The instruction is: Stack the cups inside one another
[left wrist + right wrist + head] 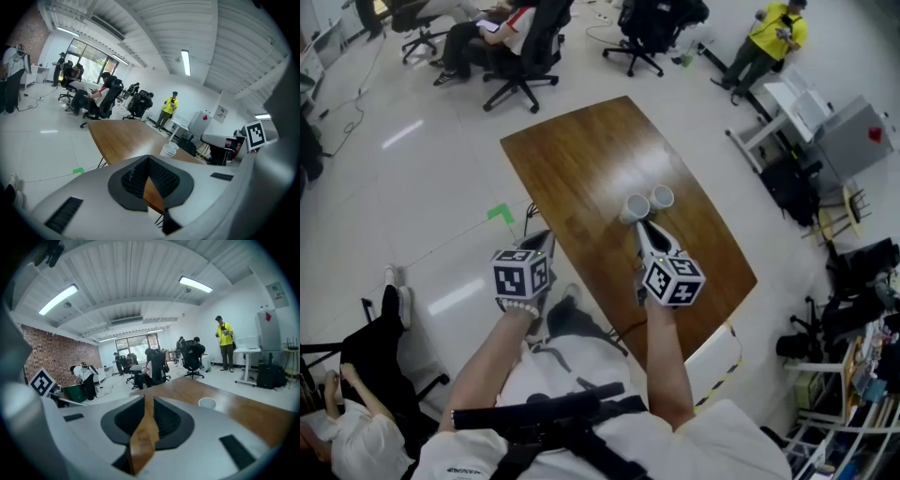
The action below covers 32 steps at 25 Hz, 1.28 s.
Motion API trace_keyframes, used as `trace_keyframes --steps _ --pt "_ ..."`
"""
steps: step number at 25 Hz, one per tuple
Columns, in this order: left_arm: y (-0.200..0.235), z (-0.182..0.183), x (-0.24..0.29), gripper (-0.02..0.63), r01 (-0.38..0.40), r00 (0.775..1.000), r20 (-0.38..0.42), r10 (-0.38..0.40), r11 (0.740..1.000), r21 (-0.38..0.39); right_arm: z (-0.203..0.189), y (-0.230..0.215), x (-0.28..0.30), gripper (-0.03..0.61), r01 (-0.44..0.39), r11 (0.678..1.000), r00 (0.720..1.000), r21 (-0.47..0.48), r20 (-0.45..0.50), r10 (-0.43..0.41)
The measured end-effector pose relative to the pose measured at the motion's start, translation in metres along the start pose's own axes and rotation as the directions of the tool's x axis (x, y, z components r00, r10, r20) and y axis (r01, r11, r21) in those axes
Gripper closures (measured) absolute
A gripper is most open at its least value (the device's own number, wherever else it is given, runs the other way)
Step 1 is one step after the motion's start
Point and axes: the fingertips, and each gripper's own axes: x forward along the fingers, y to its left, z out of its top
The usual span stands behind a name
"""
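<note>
The person's right forearm carries the right hand-held gripper out over the near half of the table. Its jaws stand a narrow slit apart, with only the table's wood showing through the gap, so it holds nothing. The left hand-held gripper hangs off the table's left edge, over the floor. Its pad tips meet and it too is empty.

About mid-table, toward the right long edge, two white cups stand upright side by side, just ahead of the right jaws. Neither sits inside the other, so the stacking is not yet begun. The step in hand looks like the approach to the first cup.

The next move probably calls for wider jaws. They would take one cup by its wall or rim with a light squeeze, lift it clear, centre it over its neighbour and lower it in.

Beyond the table's far end are office chairs and a person in a yellow top.

The right gripper view shows only one cup, the other being lost behind the gripper's body. I cannot tell whether the two cups touch, or whether either already holds another inside. The right gripper and forearm cover part of the table's near end.
</note>
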Motion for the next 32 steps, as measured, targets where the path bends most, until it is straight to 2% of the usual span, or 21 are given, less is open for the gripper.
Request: trace_keyframes --steps 15,18,26,32 --pt "-0.039 0.003 0.023 0.617 0.046 0.998 -0.044 -0.042 0.994 0.101 -0.004 -0.057 -0.01 0.497 0.084 0.995 0.995 -0.049 -0.05 -0.087" --pt "-0.044 0.008 0.031 0.617 0.051 0.998 -0.05 -0.046 0.993 0.108 -0.003 -0.07 -0.005 0.461 0.092 0.994 0.993 -0.06 -0.07 -0.096" --pt "-0.049 0.005 0.052 0.618 0.031 0.996 -0.09 -0.021 0.993 0.11 -0.005 -0.122 0.018 0.436 0.125 0.976 0.976 -0.181 -0.152 -0.153" --pt "-0.049 0.0 0.066 0.618 0.026 0.992 -0.123 -0.013 0.994 0.105 -0.014 -0.157 0.052 0.436 0.105 0.958 0.957 -0.266 -0.233 -0.17"
